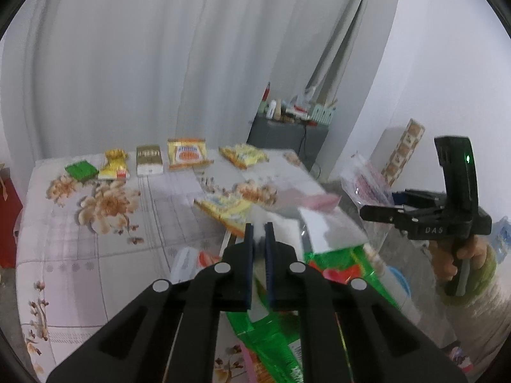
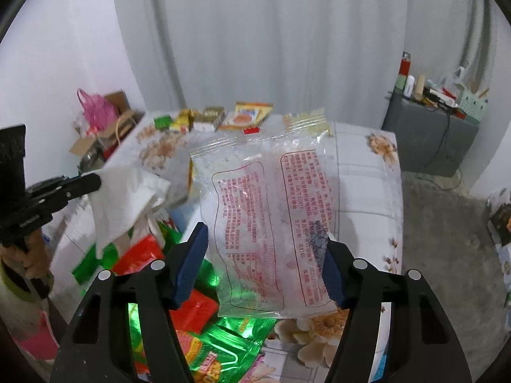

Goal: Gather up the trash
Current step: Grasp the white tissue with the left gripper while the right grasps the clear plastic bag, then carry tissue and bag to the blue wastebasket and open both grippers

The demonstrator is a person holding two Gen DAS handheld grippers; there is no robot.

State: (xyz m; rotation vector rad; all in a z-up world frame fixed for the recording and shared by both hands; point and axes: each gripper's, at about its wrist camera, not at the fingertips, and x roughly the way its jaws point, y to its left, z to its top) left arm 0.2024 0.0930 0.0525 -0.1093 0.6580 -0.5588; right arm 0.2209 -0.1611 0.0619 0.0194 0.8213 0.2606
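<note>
Your left claw (image 1: pixel 259 239) is clamped on a white tissue (image 2: pixel 127 198) above the green bag (image 2: pixel 223 344) – your right claw (image 2: pixel 266 265) pinches a clear wrapper (image 2: pixel 271 210) by its edges, held up over the floral bed (image 1: pixel 95 239), more packets (image 1: pixel 188 154) along its far side

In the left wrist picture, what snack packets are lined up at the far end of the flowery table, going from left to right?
Green packet → yellow-gold packet → gold and white box → orange and yellow packet → yellow patterned packet.
</note>
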